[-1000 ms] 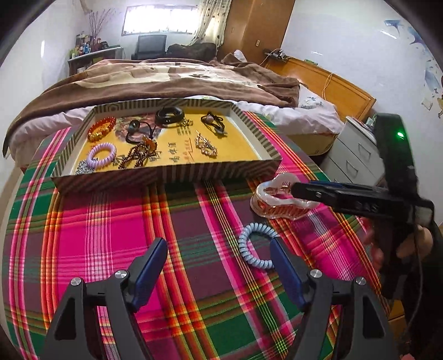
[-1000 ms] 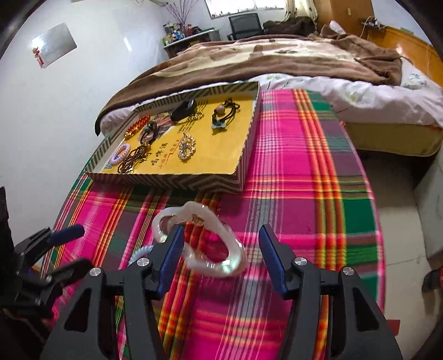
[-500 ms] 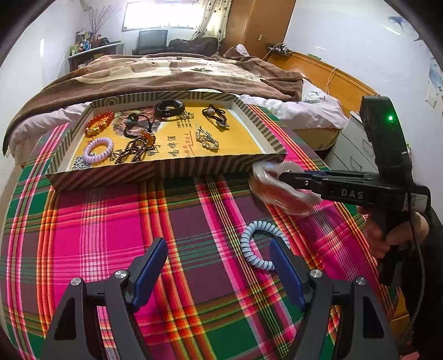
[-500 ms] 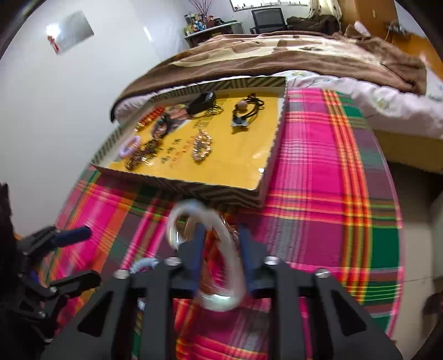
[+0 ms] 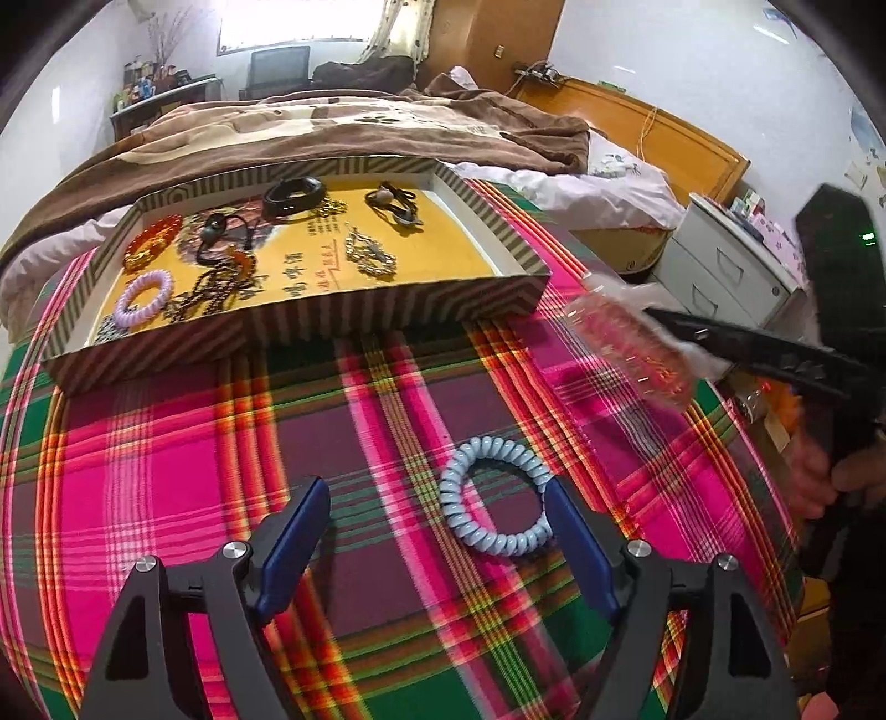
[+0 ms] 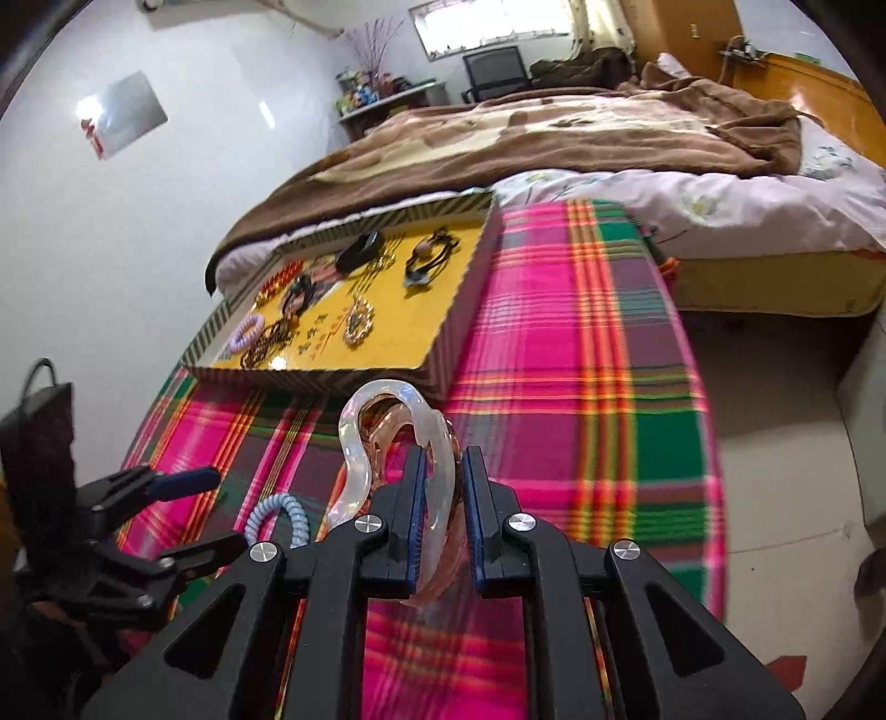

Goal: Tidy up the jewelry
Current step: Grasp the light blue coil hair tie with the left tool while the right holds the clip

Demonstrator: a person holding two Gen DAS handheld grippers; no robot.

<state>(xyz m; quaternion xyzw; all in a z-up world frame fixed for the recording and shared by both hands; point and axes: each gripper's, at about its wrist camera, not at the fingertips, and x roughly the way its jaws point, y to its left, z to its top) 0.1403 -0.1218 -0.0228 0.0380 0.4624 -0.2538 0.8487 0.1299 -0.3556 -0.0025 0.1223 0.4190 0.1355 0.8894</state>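
Right gripper (image 6: pixel 441 487) clamps a translucent pink hair claw (image 6: pixel 398 443), likely bound for the far striped tray (image 6: pixel 443 343); left gripper (image 5: pixel 437 531), jaws apart, hovers near a blue spiral hair tie (image 5: pixel 495 495).

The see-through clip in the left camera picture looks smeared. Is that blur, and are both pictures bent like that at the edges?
Left wrist view: the clear hair clip is streaked by motion blur, while the blue coil hair tie stays sharp. Right wrist view: the clip is crisp between the shut right gripper, but the plaid cloth smears. Both views: fisheye bending curves the edges; the window glares white.
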